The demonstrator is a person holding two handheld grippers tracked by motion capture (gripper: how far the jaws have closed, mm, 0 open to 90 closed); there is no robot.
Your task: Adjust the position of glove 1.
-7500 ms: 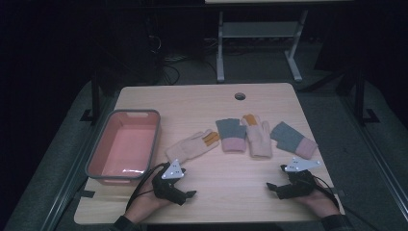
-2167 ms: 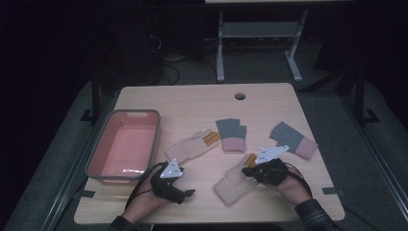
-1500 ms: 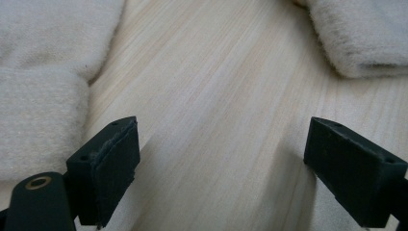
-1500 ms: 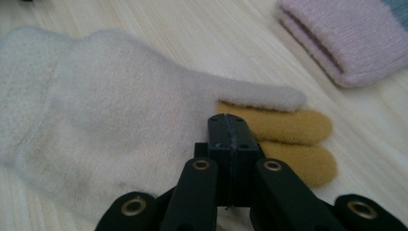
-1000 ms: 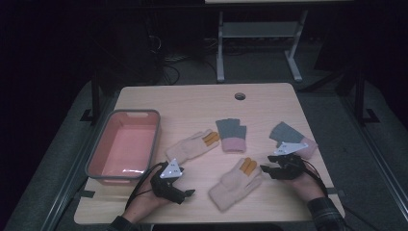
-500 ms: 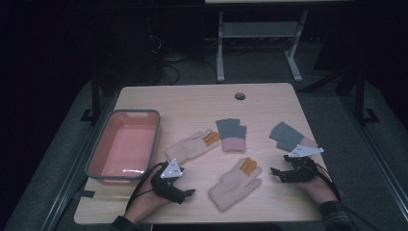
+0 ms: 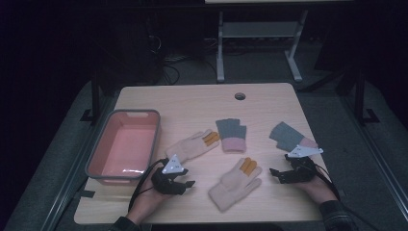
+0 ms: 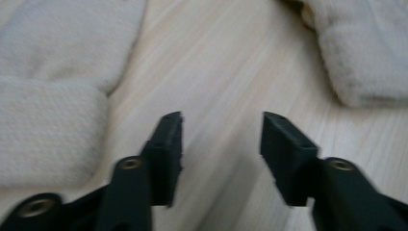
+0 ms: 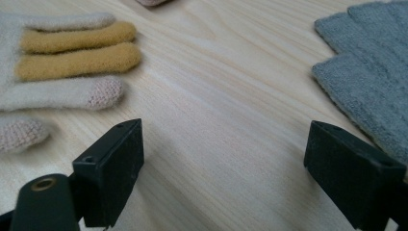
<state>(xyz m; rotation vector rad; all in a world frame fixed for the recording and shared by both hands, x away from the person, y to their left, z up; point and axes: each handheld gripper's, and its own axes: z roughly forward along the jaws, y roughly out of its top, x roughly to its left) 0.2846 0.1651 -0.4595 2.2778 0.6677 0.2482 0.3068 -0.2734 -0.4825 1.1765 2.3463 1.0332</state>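
R gripper (image 7: pixel 281 174) sits near-right on the table (image 7: pixel 192 103), jaws wide apart, nothing betw them; they've just been opening. Its own view: bare wood betw the jaws, cream glove w/ orange fingers (image 9: pixel 62 57) to the left, grey glove (image 9: pixel 365 82) to the right. L gripper (image 7: pixel 185 185) is near-left, jaws about half apart and just been closing, but on nothing, only bare wood betw them. The cuff of a 2nd cream glove (image 8: pixel 48 130) lies just beside its left jaw, not touching as far as I can tell.

Risks, my read:
- L jaws are narrowing over empty wood; if they go for the cuff like this they prob miss or snag just a bit of knit, and the glove drags or drops.
- Cream glove (image 7: pixel 235 180) lies mid-near betw both grippers, so either could go for it and they'd clash.
- Knit is floppy; a pinch at one edge leaves the rest trailing, could catch the bin rim.
- Grey/pink glove (image 7: pixel 231 134) lies close to the far cream one (image 7: pixel 192 147), easy to nudge.

Containers: pink bin w/ grey rim (image 7: pixel 122 113), left side, looks empty. All 4 gloves are out on the table.
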